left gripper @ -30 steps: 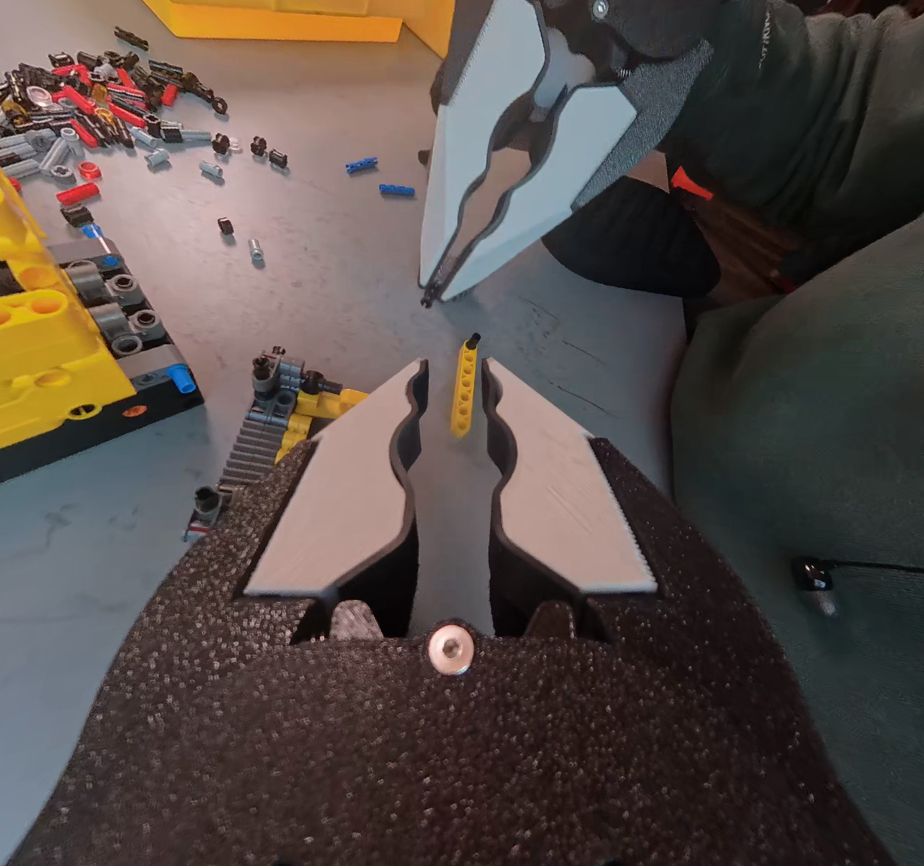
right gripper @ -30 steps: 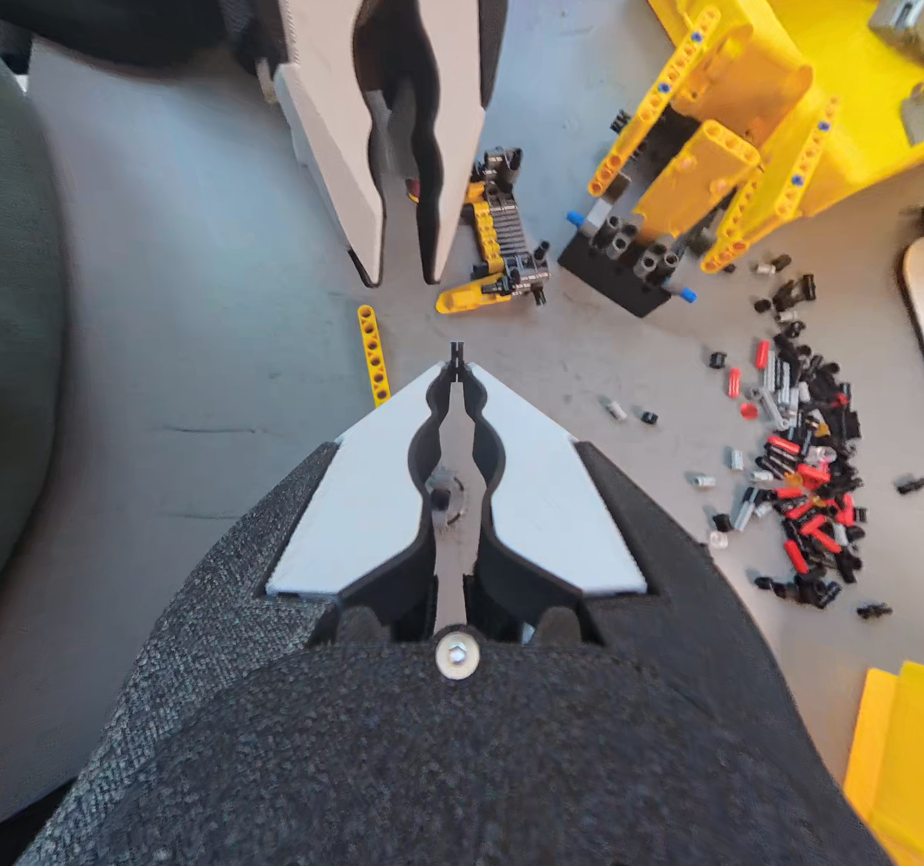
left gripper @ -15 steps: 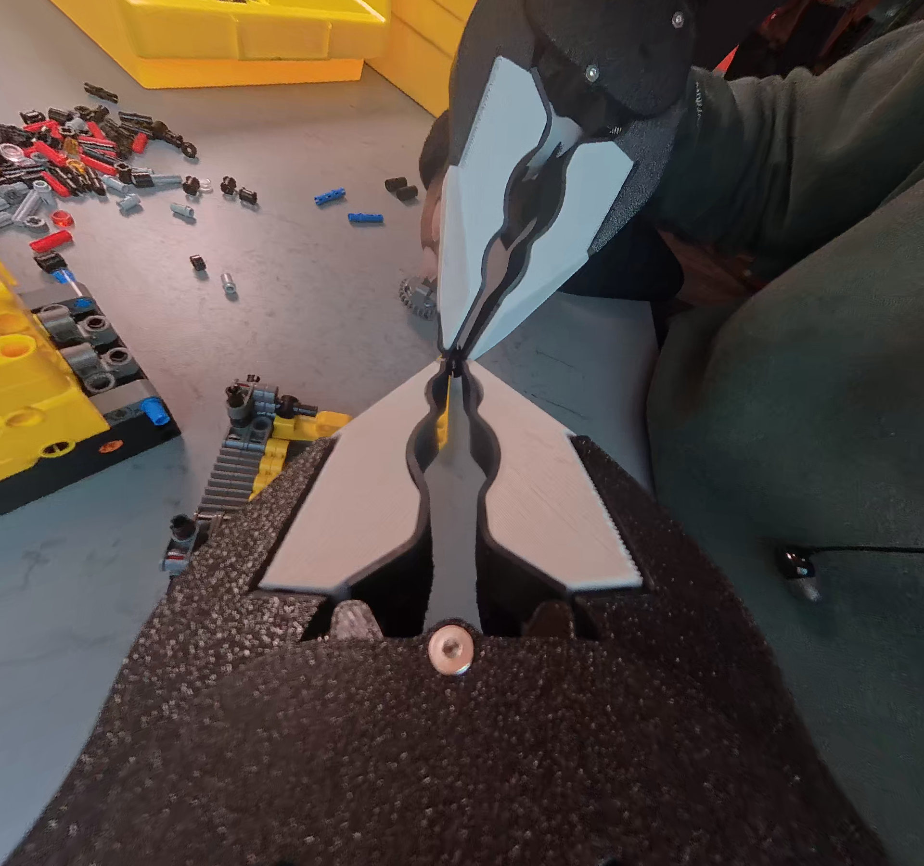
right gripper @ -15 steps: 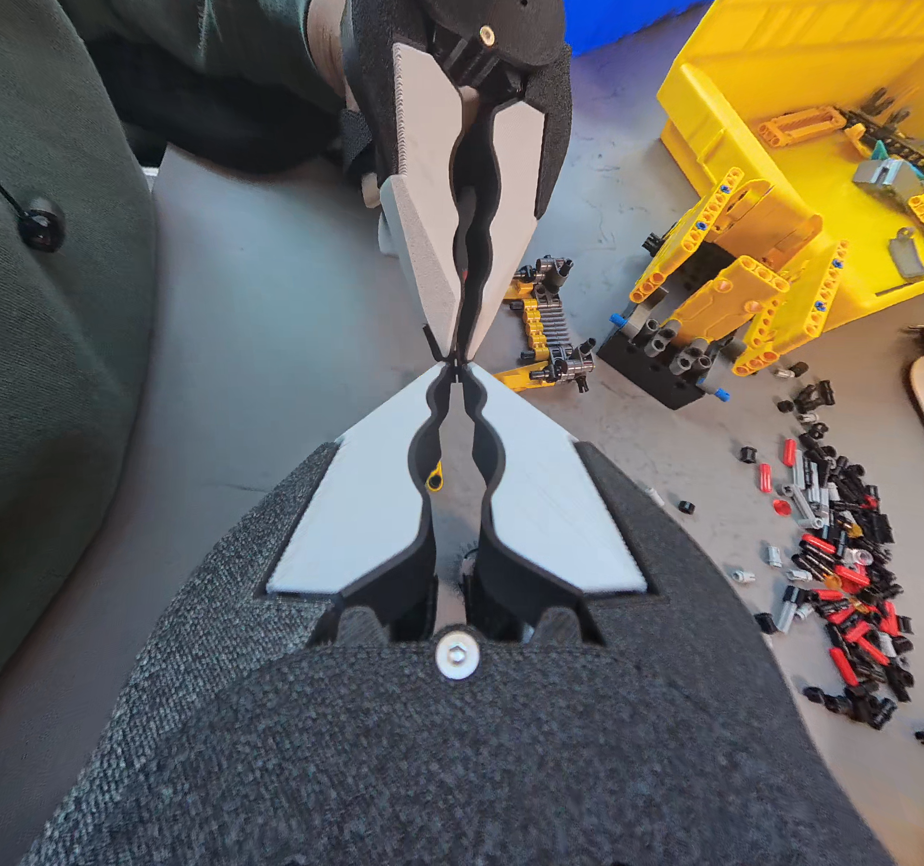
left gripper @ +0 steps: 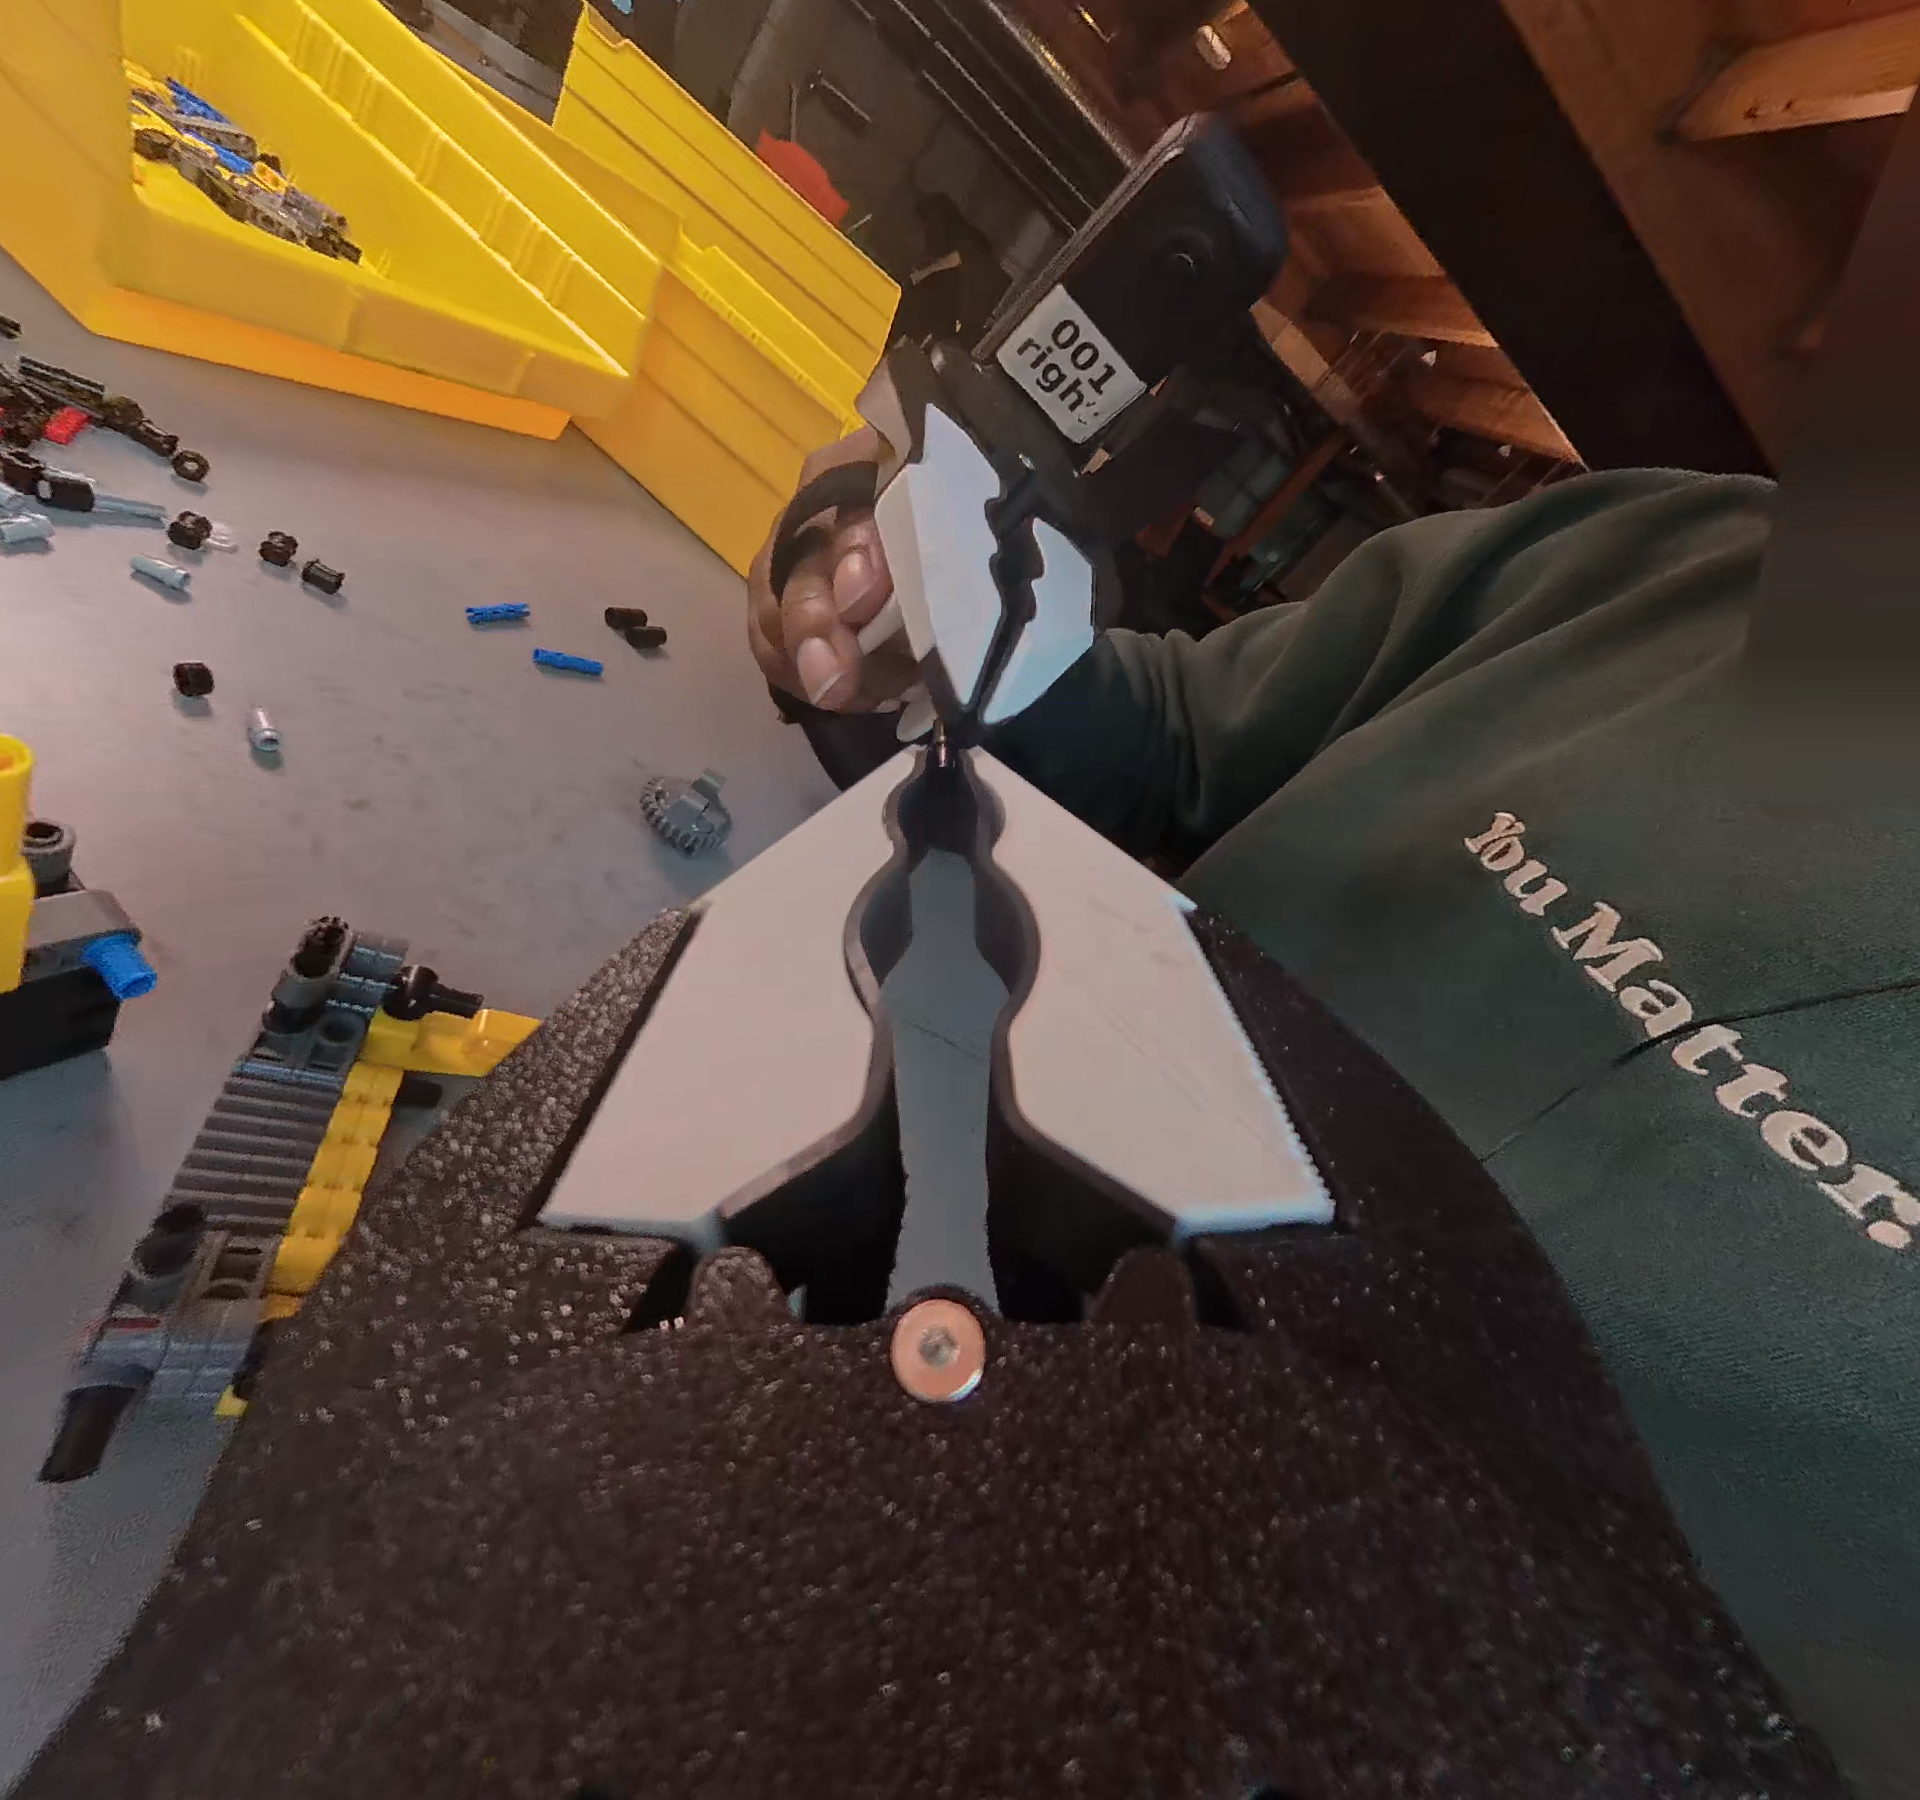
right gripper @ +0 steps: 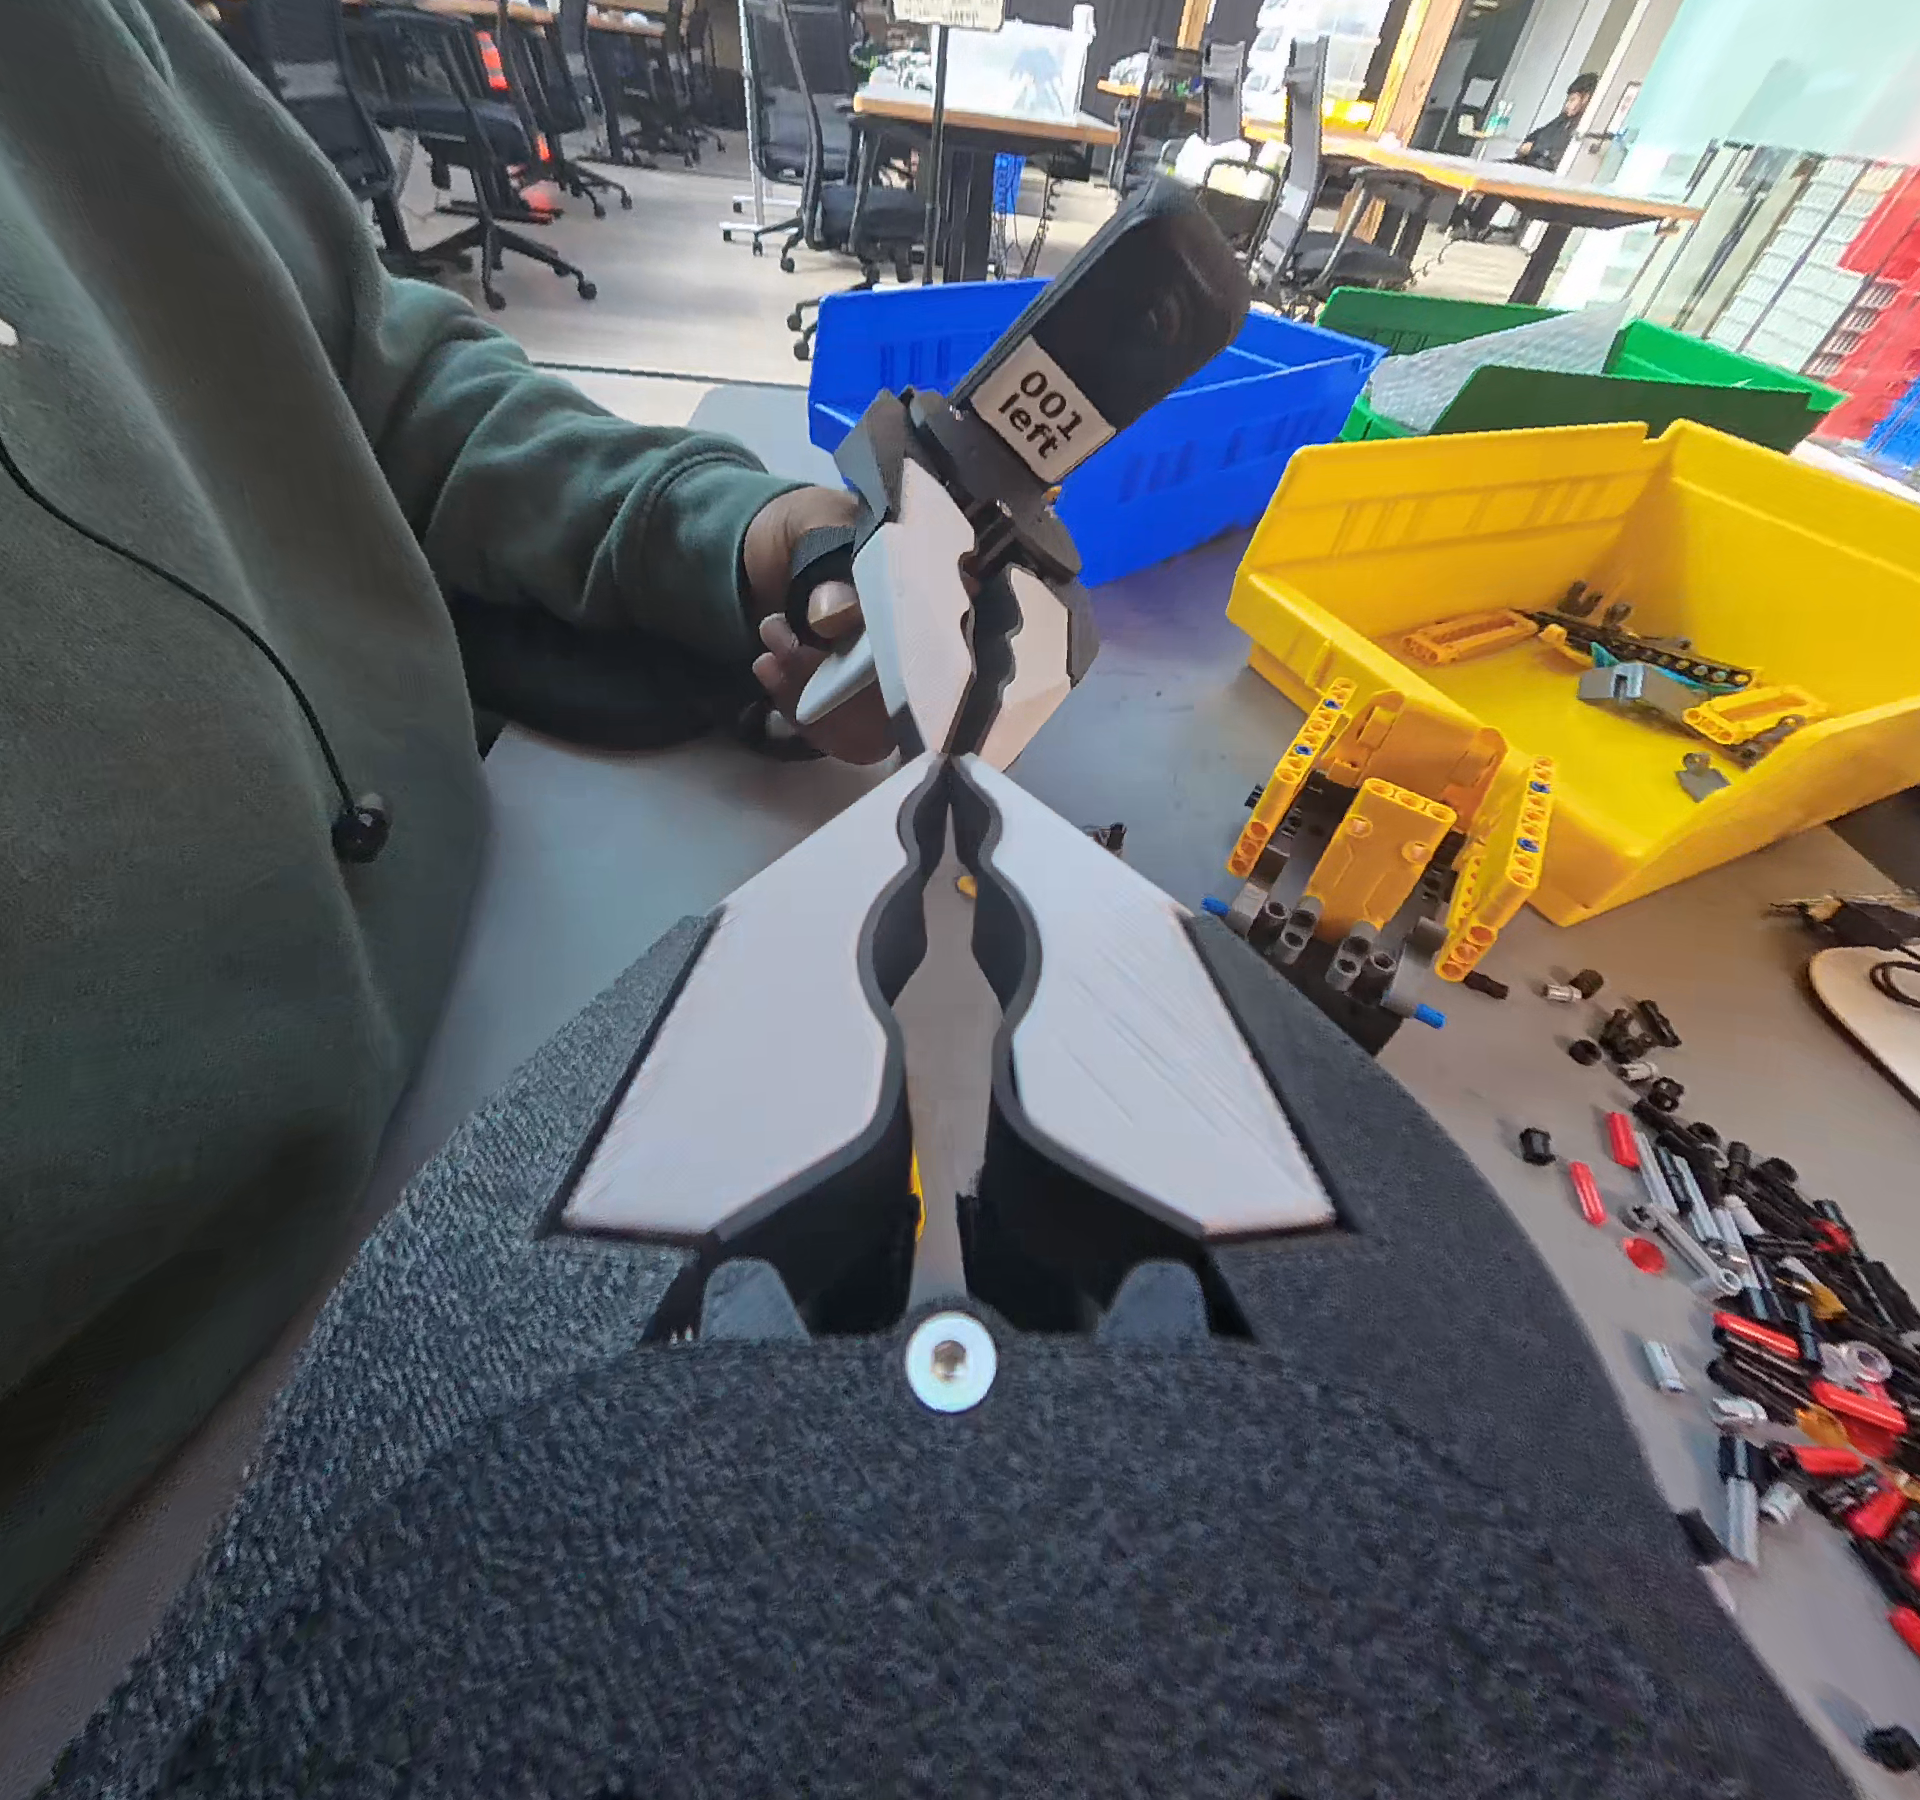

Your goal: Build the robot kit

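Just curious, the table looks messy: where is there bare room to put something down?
Bare grey table lies between the green sleeve and the tongs. It is crowded by the yellow bin, yellow model and loose pieces.

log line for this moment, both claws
left claw: shut on yellow beam | right claw: shut on black pin | tip to tip above grey table

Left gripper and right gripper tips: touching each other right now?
Cannot tell. In the left wrist view the left gripper tips meet the right gripper around a small dark pin, hiding any gap; the right wrist view shows no clear gap either.
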### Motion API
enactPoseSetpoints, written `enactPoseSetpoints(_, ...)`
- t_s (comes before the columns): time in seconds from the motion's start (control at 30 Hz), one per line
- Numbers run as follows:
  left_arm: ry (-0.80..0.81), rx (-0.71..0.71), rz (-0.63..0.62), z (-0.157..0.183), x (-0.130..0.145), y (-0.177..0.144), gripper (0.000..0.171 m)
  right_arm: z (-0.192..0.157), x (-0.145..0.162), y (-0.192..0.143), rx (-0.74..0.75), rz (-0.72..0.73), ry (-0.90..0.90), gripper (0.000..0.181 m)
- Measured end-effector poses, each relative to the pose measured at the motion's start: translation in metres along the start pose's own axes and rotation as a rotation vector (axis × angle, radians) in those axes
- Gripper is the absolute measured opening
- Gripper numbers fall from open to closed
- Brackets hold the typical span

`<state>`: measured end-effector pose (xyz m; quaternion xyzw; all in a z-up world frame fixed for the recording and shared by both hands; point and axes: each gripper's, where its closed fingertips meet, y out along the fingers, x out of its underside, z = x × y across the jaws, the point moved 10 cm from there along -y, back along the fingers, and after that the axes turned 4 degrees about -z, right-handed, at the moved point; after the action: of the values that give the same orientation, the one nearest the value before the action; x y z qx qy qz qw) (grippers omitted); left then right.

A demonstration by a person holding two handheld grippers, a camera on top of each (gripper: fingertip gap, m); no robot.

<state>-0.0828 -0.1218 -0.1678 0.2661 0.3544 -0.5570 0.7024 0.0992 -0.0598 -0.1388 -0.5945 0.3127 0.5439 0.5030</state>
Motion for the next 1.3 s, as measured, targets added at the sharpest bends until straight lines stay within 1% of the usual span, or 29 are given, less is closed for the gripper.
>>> enactPoseSetpoints(0.07, -0.026, 0.017, 0.016, -0.002, 0.000, 0.000, 0.003, 0.002, -0.001, -0.002, 0.016, 0.036, 0.003, 0.000)
enactPoseSetpoints(0.13, -0.052, 0.037, 0.037, -0.004, 0.000, -0.001, 0.003, 0.002, 0.000, -0.002, 0.021, 0.029, -0.003, 0.010)
enactPoseSetpoints(0.27, -0.085, 0.065, 0.060, -0.006, 0.000, -0.001, 0.003, 0.002, 0.002, -0.002, 0.068, 0.013, -0.036, 0.014)
enactPoseSetpoints(0.4, -0.114, 0.106, 0.073, -0.007, 0.000, -0.001, 0.002, -0.001, 0.002, 0.001, 0.060, 0.009, -0.067, 0.013)
enactPoseSetpoints(0.53, -0.133, 0.136, 0.066, -0.007, 0.001, 0.001, 0.003, -0.003, 0.001, 0.001, 0.043, 0.021, -0.077, 0.004)
enactPoseSetpoints(0.67, -0.150, 0.160, 0.065, -0.007, 0.002, 0.002, 0.004, -0.005, 0.000, 0.001, 0.033, 0.023, -0.082, 0.004)
enactPoseSetpoints(0.77, -0.154, 0.161, 0.045, -0.007, 0.002, 0.003, 0.004, -0.005, 0.000, 0.001, 0.009, 0.005, -0.076, 0.003)
enactPoseSetpoints(0.8, -0.138, 0.133, 0.034, -0.007, 0.002, 0.003, 0.004, -0.004, 0.001, 0.001, 0.005, -0.013, -0.065, 0.003)
enactPoseSetpoints(0.87, -0.037, 0.033, -0.039, -0.005, 0.001, 0.003, 0.004, -0.002, 0.003, 0.001, -0.010, -0.056, -0.053, 0.003)
enactPoseSetpoints(0.9, 0.043, -0.049, -0.100, -0.004, 0.002, 0.003, 0.008, -0.001, 0.005, 0.001, -0.020, -0.084, -0.045, 0.003)
enactPoseSetpoints(0.93, 0.134, -0.150, -0.179, -0.003, 0.003, 0.003, 0.013, 0.000, 0.009, 0.001, -0.045, -0.138, -0.036, 0.003)
enactPoseSetpoints(0.97, 0.228, -0.245, -0.266, -0.003, 0.007, 0.004, 0.014, 0.002, 0.014, 0.002, -0.054, -0.205, -0.034, 0.003)
enactPoseSetpoints(1.03, 0.369, -0.381, -0.413, -0.002, 0.015, 0.007, 0.014, 0.002, 0.024, 0.005, -0.081, -0.331, -0.049, 0.003)
enactPoseSetpoints(1.1, 0.421, -0.442, -0.536, -0.005, 0.024, 0.011, 0.015, 0.001, 0.028, 0.013, -0.096, -0.442, -0.074, 0.003)
enactPoseSetpoints(1.17, 0.443, -0.466, -0.619, -0.008, 0.033, 0.016, 0.015, -0.001, 0.026, 0.022, -0.131, -0.538, -0.117, 0.003)
enactPoseSetpoints(1.23, 0.461, -0.478, -0.670, -0.009, 0.038, 0.021, 0.016, -0.003, 0.022, 0.032, -0.167, -0.630, -0.181, 0.003)
enactPoseSetpoints(1.3, 0.472, -0.477, -0.683, -0.009, 0.039, 0.024, 0.015, -0.004, 0.019, 0.041, -0.199, -0.701, -0.245, 0.003)
